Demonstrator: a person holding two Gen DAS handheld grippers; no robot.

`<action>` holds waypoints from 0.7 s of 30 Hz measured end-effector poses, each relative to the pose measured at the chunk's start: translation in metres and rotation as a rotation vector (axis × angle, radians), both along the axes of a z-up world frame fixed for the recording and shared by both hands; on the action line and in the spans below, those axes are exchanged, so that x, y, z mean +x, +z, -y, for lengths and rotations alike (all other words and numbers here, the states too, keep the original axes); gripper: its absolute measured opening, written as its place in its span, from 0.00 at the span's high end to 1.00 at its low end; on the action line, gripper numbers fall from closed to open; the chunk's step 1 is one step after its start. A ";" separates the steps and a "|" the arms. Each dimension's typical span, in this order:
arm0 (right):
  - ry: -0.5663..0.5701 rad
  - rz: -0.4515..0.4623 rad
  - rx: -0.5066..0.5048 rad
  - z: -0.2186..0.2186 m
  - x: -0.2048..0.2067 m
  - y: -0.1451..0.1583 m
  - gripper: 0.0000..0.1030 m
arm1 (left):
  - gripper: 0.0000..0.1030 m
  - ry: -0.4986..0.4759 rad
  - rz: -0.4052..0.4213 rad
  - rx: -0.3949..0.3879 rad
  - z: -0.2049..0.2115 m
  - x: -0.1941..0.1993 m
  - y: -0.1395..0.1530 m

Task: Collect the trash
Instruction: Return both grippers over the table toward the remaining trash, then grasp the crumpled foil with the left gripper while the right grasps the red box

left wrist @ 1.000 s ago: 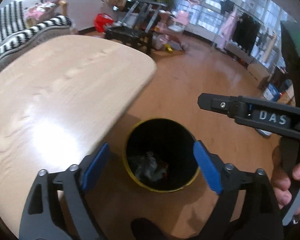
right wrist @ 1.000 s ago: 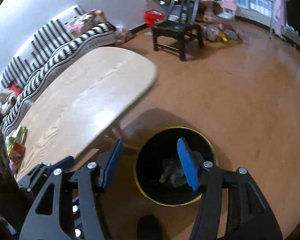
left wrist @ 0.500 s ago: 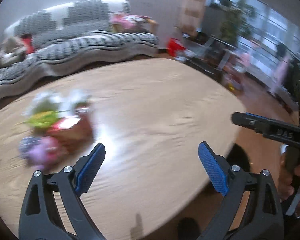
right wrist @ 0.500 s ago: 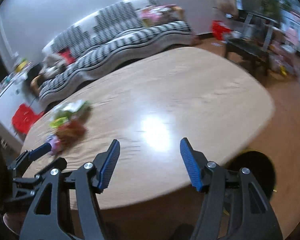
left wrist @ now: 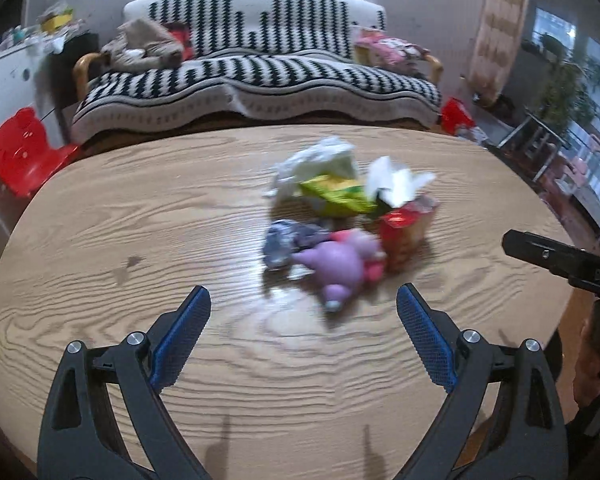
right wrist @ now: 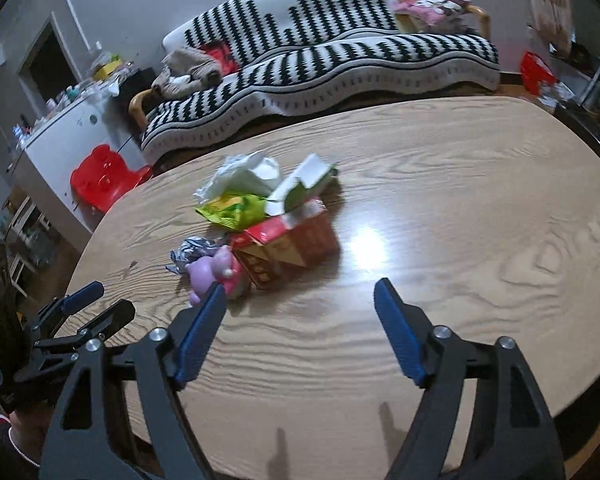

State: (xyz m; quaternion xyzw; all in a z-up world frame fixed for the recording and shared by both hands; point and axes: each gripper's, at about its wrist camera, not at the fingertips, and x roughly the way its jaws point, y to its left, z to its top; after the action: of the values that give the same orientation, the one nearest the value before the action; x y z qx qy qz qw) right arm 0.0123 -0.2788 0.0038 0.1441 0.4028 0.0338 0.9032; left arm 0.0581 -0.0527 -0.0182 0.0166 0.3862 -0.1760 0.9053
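Both grippers point(left wrist: 303, 312) point(right wrist: 300, 304) gape over crumpled wrappers point(left wrist: 332, 196) on wood-grain table point(left wrist: 140, 216).

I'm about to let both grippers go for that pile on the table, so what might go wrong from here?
The purple toy lies against the red carton and crumpled foil wrapper; a grab there may take the toy as trash. The white tissue and yellow-green packet overlap, so one could drag the other off the table. Left gripper and right gripper, both open, aim at the same cluster and may collide.
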 end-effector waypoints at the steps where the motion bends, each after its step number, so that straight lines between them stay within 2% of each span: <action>1: 0.005 0.000 -0.002 -0.002 0.003 -0.001 0.25 | 0.11 0.007 -0.004 -0.001 -0.004 0.002 -0.003; 8: -0.001 -0.025 0.006 -0.010 0.034 -0.015 0.21 | 0.11 0.048 -0.026 0.021 -0.011 0.048 -0.027; 13: -0.004 -0.043 0.007 -0.010 0.048 -0.023 0.21 | 0.11 0.069 -0.083 -0.028 -0.008 0.080 -0.043; 21: -0.061 -0.118 0.149 0.001 0.075 -0.044 0.20 | 0.13 0.065 -0.118 -0.022 0.013 0.106 -0.063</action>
State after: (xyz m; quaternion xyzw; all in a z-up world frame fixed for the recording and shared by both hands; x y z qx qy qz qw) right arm 0.0877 -0.2795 -0.0401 0.2246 0.4473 0.0276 0.8653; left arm 0.1643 -0.0655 -0.0812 -0.0165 0.4372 -0.1515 0.8863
